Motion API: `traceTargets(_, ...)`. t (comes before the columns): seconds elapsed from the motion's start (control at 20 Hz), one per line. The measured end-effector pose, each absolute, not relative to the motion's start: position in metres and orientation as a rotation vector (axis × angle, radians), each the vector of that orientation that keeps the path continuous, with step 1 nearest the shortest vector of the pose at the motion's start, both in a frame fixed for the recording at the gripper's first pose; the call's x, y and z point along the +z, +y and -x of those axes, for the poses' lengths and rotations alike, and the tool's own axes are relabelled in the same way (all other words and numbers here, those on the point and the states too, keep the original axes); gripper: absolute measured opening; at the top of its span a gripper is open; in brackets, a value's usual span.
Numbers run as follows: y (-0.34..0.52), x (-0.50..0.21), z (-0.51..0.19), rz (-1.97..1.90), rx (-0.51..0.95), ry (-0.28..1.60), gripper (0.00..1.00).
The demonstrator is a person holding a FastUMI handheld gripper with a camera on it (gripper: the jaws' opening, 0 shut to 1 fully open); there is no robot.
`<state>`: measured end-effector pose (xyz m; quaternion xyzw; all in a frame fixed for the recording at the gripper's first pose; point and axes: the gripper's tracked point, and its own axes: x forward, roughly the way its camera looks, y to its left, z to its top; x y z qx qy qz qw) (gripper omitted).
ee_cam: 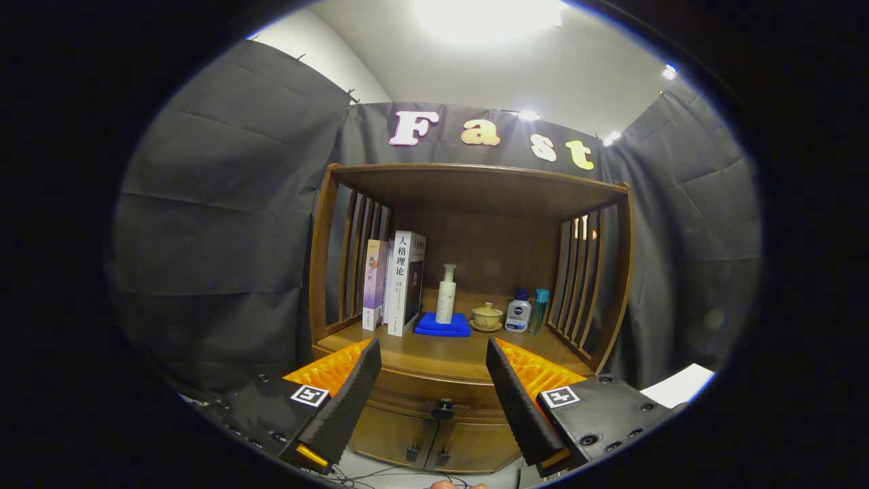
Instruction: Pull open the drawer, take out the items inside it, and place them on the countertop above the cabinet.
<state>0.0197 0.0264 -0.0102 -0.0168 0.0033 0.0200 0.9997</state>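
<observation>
— Black cloth was hung all around, and a brown wooden cabinet [468, 326] was seen straight ahead of the tongs [434, 377]. What was seen on it?

— On the countertop [448, 353], beyond the fingertips, some books [400, 285] were stood up at the left. A white pump bottle [446, 293] was set on a blue cloth [442, 324]. A little cup [487, 316] and two small bottles [526, 312] were kept to the right.

— Were the tongs shut?

— No. The fingers were held wide apart, and nothing was held by them.

— Where was the drawer?

— The drawer [434, 394] was found just under the countertop, between the two fingers and a bit beyond them. It was closed, so the things inside could not be seen. A small dark knob [442, 410] was fixed at its middle. Two little doors [434, 441] were seen below it.

— How should the step be done well?

— The knob should likely be lined up in the middle of the gap first. Then the fingers could be closed on it from both sides. A straight, slow pull would be best, so the knob is not slipped off. The bare front part of the countertop should be kept free for the things.
</observation>
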Motion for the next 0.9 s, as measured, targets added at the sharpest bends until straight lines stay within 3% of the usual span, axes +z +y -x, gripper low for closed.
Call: traceTargets(0.9, 0.002, -0.062, -0.057, -0.011, 0.0, 0.066, 0.98)
